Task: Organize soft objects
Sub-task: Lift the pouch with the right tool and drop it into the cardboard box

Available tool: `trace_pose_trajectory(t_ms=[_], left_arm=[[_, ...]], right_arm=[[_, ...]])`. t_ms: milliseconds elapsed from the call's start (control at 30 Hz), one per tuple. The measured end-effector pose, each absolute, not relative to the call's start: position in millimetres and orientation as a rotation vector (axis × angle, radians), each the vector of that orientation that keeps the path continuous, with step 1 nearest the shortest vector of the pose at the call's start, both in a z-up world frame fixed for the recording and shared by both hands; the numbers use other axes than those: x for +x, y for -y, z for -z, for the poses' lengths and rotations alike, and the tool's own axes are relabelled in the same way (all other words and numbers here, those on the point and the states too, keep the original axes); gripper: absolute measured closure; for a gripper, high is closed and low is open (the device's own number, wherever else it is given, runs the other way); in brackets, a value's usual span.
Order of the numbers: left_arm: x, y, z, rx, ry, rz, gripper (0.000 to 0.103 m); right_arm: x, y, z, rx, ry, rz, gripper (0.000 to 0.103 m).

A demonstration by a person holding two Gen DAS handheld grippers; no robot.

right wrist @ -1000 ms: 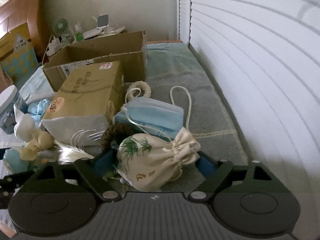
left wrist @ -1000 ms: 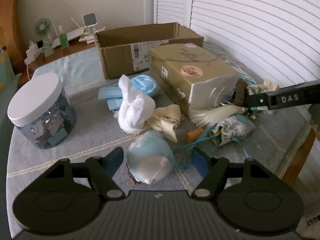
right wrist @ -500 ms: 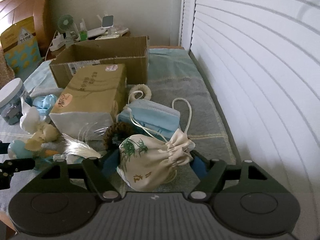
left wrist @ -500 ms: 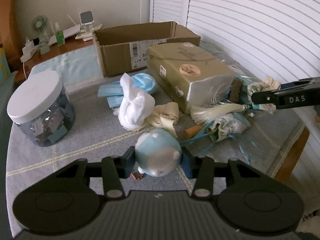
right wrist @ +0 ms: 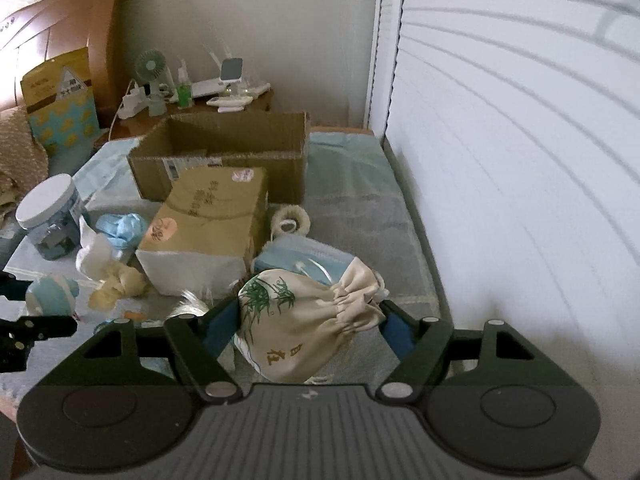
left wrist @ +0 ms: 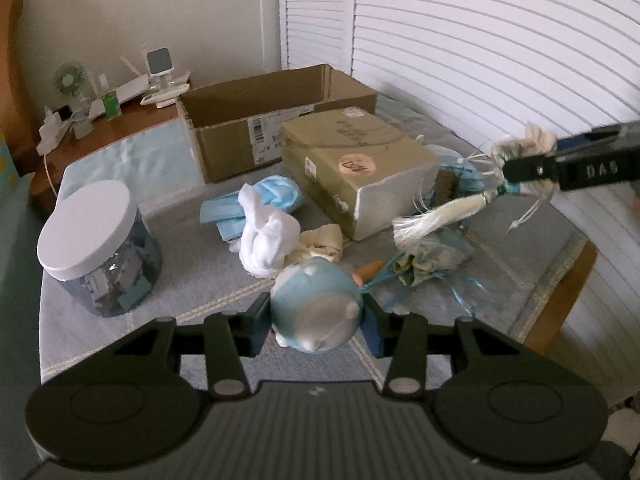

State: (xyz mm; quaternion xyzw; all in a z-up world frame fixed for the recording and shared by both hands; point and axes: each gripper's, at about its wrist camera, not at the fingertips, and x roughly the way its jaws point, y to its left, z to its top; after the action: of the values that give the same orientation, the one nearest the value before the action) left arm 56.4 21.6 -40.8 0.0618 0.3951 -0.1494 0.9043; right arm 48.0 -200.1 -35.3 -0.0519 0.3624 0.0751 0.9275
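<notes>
Two grippers are seen, each clamped on sth soft. A round blue-white plush [left wrist: 316,306] is pinched by the left gripper [left wrist: 315,322] near the table's front edge, w/ a white-lidded jar [left wrist: 94,240] at left. A drawstring pouch [right wrist: 304,320] is gripped by the right gripper [right wrist: 310,322], lifted near the tan parcel [right wrist: 208,224]; the open cardboard box [right wrist: 224,156] sits farther back.

Blurred by motion: drawstring pouch [left wrist: 524,148] far right. Hidden behind tan parcel [right wrist: 208,216]: near edge of cardboard box [right wrist: 224,152]. Too small to read: parcel printing, jar [left wrist: 100,248] contents unclear.
</notes>
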Motion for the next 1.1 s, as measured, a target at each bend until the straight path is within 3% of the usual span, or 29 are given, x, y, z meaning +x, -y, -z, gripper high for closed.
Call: trace_pose_trajectory(t_ms=[600,1100], left_arm=[[57,-26,18,0.121,-0.766,0.357,0.058],[74,-39,17,0.081,-0.764,0.326,0.058]], right_arm=[[66,190,-44,-0.11,-0.604,-0.196,0.023],[177,151,-86,-0.011,-0.557,-0.262,0.023]])
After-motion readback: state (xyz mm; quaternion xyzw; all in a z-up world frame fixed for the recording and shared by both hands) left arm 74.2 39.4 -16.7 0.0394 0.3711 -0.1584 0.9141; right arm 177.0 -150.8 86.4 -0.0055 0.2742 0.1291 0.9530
